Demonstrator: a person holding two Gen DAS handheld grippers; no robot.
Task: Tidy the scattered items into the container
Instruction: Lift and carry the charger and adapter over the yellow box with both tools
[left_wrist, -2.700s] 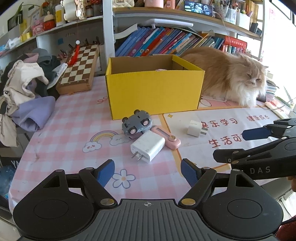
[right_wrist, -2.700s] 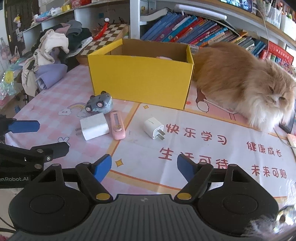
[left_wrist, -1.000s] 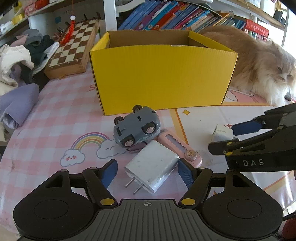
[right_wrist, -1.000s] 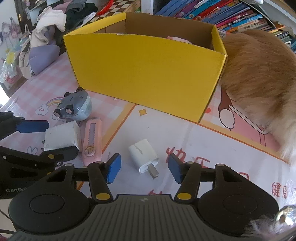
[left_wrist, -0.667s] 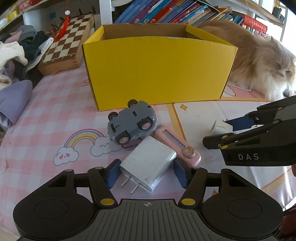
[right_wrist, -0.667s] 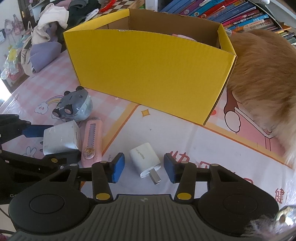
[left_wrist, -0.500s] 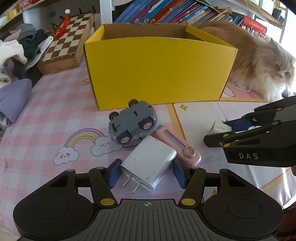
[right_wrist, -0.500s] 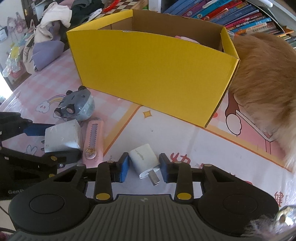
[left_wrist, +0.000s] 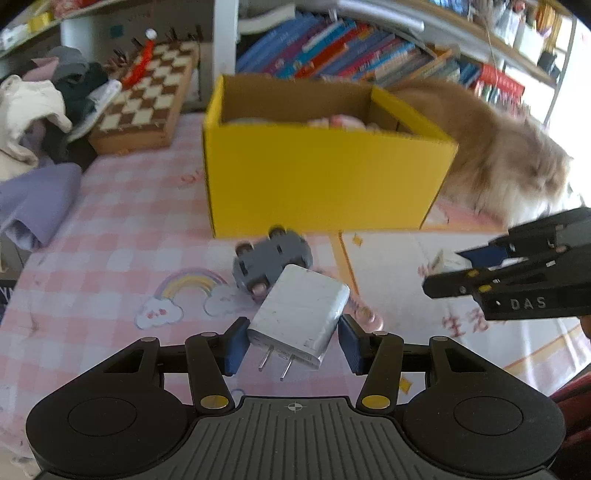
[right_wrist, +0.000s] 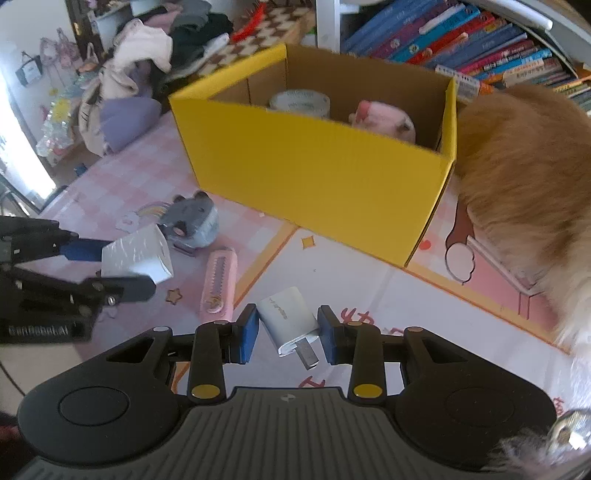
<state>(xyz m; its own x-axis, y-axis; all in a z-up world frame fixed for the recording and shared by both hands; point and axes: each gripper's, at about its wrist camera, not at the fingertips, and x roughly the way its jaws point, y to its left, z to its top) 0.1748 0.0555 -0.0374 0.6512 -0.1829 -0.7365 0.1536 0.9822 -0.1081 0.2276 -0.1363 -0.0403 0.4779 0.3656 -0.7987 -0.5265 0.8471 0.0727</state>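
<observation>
While both grippers hang above the desk (left_wrist: 110, 236), each is clamped on a charger. The left gripper (left_wrist: 291, 341) has its 2 blue pads pressed on the sides of a large white charger (left_wrist: 299, 314), a flat, smooth, scuffed block with rounded corners and 2 metal prongs pointing toward the camera. The right gripper (right_wrist: 288, 334) has its jaws close together, pinching a small white charger (right_wrist: 290, 319), a glossy cube with its prongs down. Behind them stands the open yellow cardboard box (right_wrist: 314, 177) with a brown inside; a tape roll (right_wrist: 299, 101) and a pink toy (right_wrist: 384, 120) sit in it. On the pink checked cover lie a grey toy car (left_wrist: 271, 260) on its side and a flat pink cutter (right_wrist: 218, 291). A fluffy orange cat (right_wrist: 524, 177) lies right beside the box.
</observation>
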